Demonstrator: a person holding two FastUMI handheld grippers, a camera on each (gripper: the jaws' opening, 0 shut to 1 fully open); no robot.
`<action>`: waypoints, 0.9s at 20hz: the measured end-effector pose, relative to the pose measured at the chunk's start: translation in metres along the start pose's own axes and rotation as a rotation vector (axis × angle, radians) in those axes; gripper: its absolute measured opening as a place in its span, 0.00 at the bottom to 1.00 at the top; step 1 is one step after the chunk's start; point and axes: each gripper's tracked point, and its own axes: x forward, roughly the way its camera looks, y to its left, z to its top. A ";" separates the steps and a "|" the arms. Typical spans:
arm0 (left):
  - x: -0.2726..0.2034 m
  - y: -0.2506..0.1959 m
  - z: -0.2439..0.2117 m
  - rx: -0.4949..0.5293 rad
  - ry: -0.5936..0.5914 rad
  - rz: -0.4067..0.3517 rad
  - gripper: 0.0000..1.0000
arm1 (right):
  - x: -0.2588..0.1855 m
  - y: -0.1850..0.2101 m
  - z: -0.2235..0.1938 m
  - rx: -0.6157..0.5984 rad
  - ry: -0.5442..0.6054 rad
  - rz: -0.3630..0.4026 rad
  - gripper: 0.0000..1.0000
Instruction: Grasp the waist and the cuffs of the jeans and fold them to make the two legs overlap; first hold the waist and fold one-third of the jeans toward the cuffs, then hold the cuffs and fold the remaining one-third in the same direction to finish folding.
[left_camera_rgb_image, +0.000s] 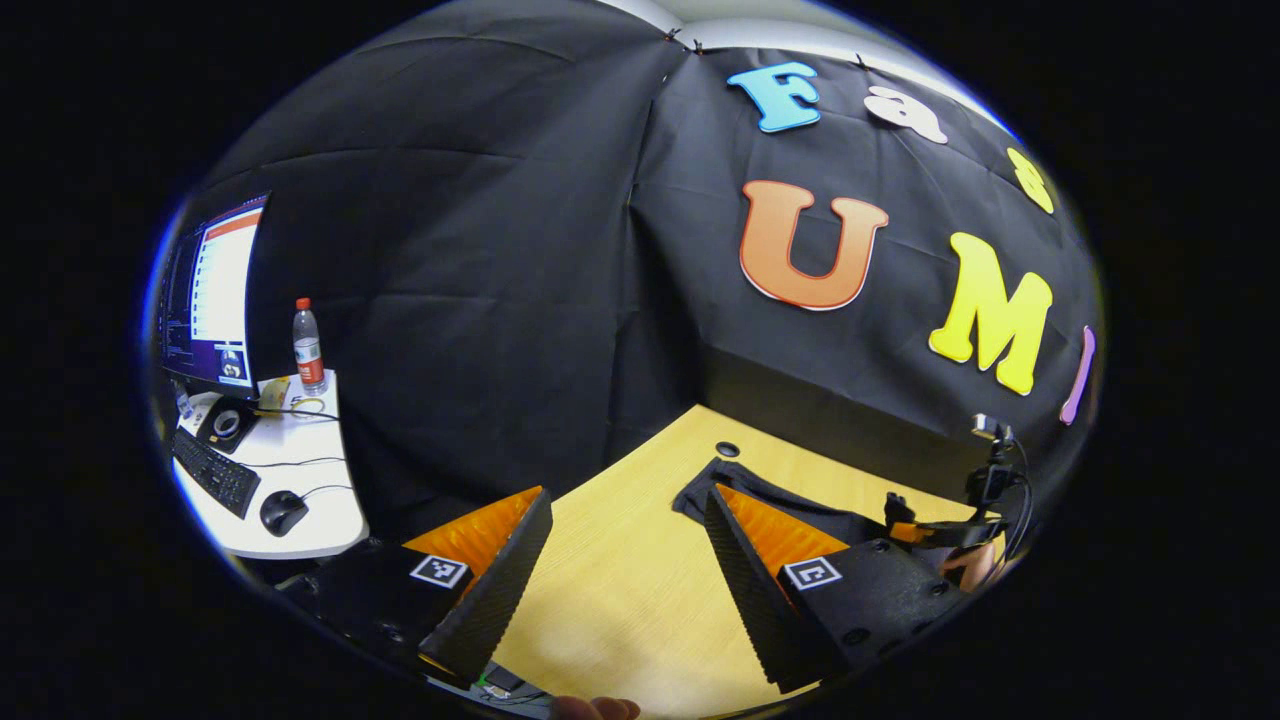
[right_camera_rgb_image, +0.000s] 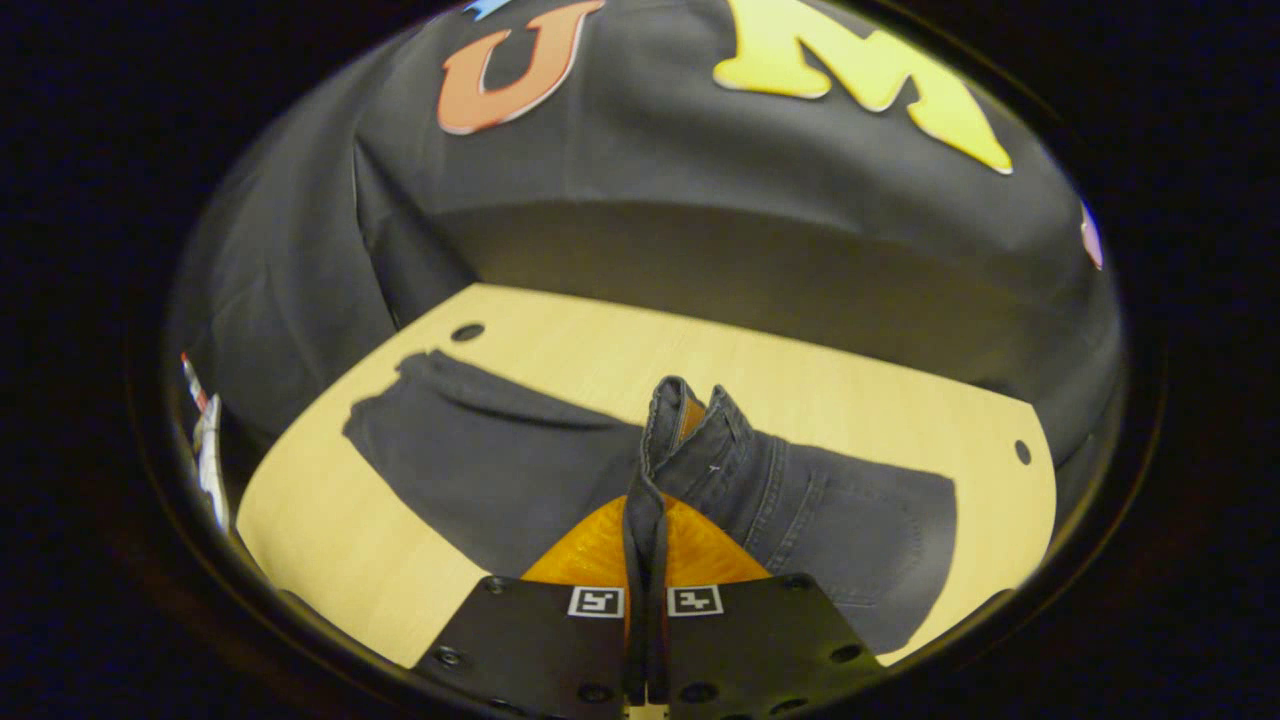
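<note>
Dark grey jeans (right_camera_rgb_image: 500, 460) lie flat across the pale wooden table (right_camera_rgb_image: 620, 340), one leg end reaching far left and the pocketed seat (right_camera_rgb_image: 860, 520) at the right. My right gripper (right_camera_rgb_image: 650, 505) is shut on a thick seamed edge of the jeans, which bunches upright (right_camera_rgb_image: 690, 420) just past its tips. In the left gripper view, my left gripper (left_camera_rgb_image: 628, 500) hangs open over bare table, its fingers (left_camera_rgb_image: 500, 580) wide apart. A corner of the jeans (left_camera_rgb_image: 790, 500) lies beyond its right finger, and farther right is the other gripper (left_camera_rgb_image: 960, 530) with a hand on it.
Left of the table stands a white desk (left_camera_rgb_image: 320, 520) with a monitor (left_camera_rgb_image: 215, 295), a water bottle (left_camera_rgb_image: 308, 348), a keyboard (left_camera_rgb_image: 215, 472) and a mouse (left_camera_rgb_image: 283, 510). The table has small round holes (right_camera_rgb_image: 467, 331) near its corners. Black cloth walls close in behind.
</note>
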 end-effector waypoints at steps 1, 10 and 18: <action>-0.002 0.003 -0.002 0.000 0.005 0.007 0.99 | 0.004 0.000 -0.002 -0.039 0.011 -0.016 0.00; 0.003 -0.011 -0.023 -0.054 0.046 -0.004 0.99 | 0.010 0.037 -0.005 -0.146 0.005 0.061 0.36; 0.027 -0.048 -0.025 -0.082 0.062 -0.101 0.99 | -0.104 0.034 0.045 -0.056 -0.130 0.217 0.98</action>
